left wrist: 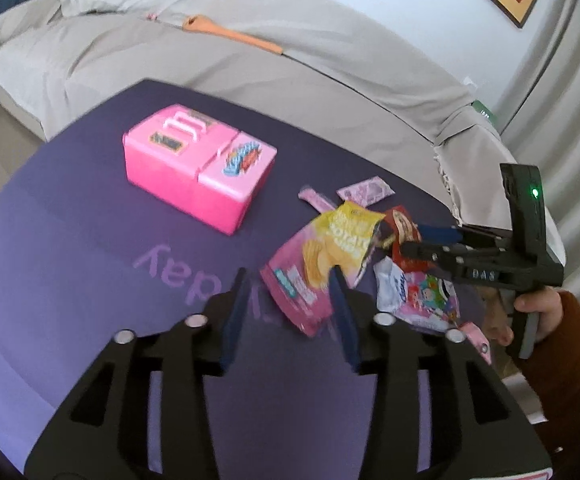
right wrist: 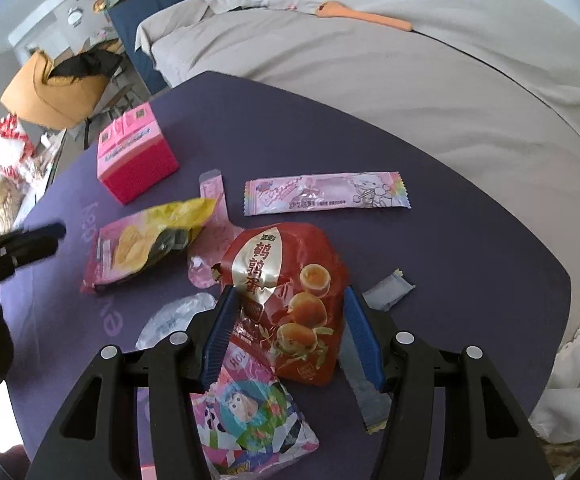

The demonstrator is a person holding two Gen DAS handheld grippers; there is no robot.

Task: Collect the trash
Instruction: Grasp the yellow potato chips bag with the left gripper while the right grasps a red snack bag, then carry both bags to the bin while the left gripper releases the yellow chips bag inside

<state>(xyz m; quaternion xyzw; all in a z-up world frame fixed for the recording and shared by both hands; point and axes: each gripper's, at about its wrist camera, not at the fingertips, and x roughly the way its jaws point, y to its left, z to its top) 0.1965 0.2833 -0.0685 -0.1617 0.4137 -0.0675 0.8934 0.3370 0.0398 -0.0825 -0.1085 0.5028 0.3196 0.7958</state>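
Right gripper (right wrist: 286,328), jaws parted, straddling the lower half of the red snack pouch (right wrist: 290,284); the blue pads stand at either side of the pouch without visibly pressing it, so nothing is yet grasped. Left gripper (left wrist: 290,312), likewise released and empty, hovers over the near corner of the pink-and-yellow chip bag (left wrist: 322,264).

Step in hand, as judged: the approach to a pick, each gripper lined up on one piece of litter. The next move calls for lowering the right gripper until the pads flank the pouch's crumpled film, then closing. The film is thin and slack, so a shallow bite may slip.

The trash lies clustered on the near right part of the purple table (left wrist: 70,240): the red pouch, glossy and creased with a torn top; the chip bag to its left, opened and flattened; a cartoon-printed wrapper (right wrist: 250,412) nearer, partly under the pouch; a long pink wrapper (right wrist: 326,196) farther off, flat and apart; a small grey wrapper (right wrist: 388,290) to the right. A pink box (left wrist: 198,168) stands farther left.
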